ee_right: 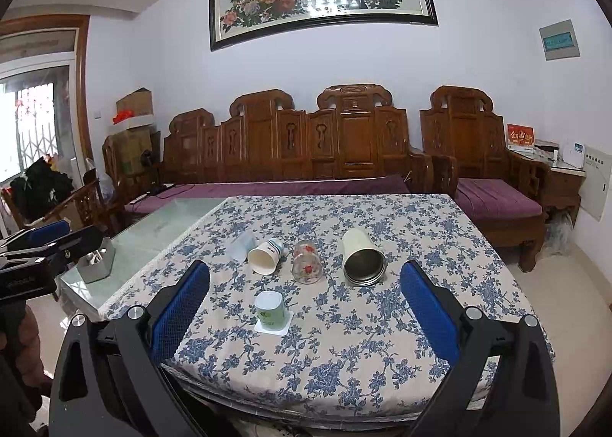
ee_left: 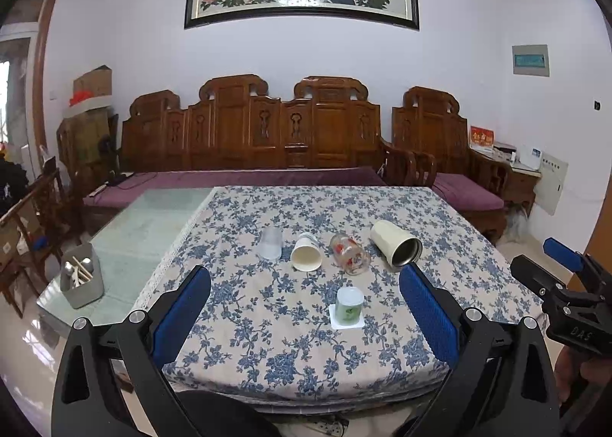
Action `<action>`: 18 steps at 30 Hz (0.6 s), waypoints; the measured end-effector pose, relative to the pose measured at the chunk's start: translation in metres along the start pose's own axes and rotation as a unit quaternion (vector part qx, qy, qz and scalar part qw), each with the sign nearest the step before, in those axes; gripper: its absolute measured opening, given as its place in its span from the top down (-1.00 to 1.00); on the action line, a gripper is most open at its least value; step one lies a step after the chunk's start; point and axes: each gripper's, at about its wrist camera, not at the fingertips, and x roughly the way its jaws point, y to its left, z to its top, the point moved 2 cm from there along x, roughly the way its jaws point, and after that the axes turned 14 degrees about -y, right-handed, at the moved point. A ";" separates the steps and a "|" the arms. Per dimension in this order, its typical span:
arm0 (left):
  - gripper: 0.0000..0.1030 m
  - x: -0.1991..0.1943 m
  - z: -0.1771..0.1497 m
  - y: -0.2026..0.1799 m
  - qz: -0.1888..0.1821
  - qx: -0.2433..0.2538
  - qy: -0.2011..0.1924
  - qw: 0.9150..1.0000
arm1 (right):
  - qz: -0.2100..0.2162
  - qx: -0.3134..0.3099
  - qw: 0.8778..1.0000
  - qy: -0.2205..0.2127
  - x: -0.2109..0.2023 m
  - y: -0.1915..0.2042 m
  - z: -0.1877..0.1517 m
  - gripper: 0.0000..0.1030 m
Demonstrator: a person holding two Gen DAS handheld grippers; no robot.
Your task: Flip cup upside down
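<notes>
A small green cup [ee_left: 349, 305] [ee_right: 271, 309] stands upside down on a white square coaster near the table's front. Behind it lie a white paper cup [ee_left: 306, 252] [ee_right: 266, 254], a red-flowered glass [ee_left: 350, 254] [ee_right: 306, 261] and a cream steel-lined tumbler [ee_left: 396, 243] [ee_right: 361, 257], all on their sides. A clear plastic cup [ee_left: 271, 243] [ee_right: 241, 245] stands at the row's left end. My left gripper [ee_left: 306, 284] and right gripper [ee_right: 306, 284] are both open and empty, held above the table's front edge. The right gripper also shows at the left wrist view's right edge [ee_left: 562, 276].
The table wears a blue floral cloth [ee_left: 306, 353]; its left part is bare glass [ee_left: 153, 222] with a grey utensil holder [ee_left: 81, 278] [ee_right: 97, 261]. A carved wooden bench [ee_left: 252, 131] with purple cushions stands behind the table.
</notes>
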 end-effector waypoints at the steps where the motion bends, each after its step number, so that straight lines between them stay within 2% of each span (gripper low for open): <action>1: -0.85 0.000 0.000 0.000 0.000 0.000 0.001 1.000 | -0.001 0.000 1.000 0.000 0.000 0.000 0.000 -0.95; 18: -0.85 0.002 -0.007 -0.001 0.000 0.003 0.006 1.000 | 0.001 0.000 1.000 0.002 0.002 0.000 -0.001 -0.95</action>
